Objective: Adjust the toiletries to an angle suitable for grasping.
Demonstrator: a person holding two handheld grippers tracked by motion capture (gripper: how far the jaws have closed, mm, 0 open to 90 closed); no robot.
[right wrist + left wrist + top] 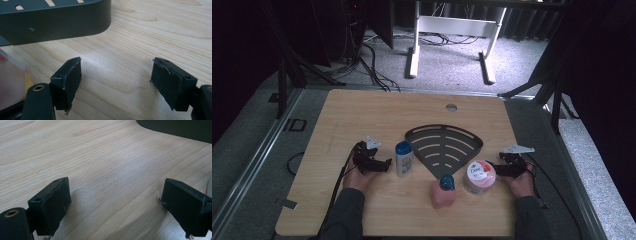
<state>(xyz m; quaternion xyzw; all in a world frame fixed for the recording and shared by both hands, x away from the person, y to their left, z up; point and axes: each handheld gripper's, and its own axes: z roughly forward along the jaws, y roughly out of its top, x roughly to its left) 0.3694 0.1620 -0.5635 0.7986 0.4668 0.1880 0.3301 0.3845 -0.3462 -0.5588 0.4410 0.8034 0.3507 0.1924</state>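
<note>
Both hands rest low on desk (362, 110): L gripper (384, 164) beside bottle (404, 158), R gripper (491, 167) by jar (479, 176); both w/ jaws apart, empty.

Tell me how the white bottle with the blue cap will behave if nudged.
The white bottle stands upright, tall and narrow, so it probably tips rather than slides. Its smooth plastic may slip between the pads. It likely feels light.

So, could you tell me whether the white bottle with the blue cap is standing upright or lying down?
Upright: the white bottle stands on its base on the table, blue cap on top.
</note>
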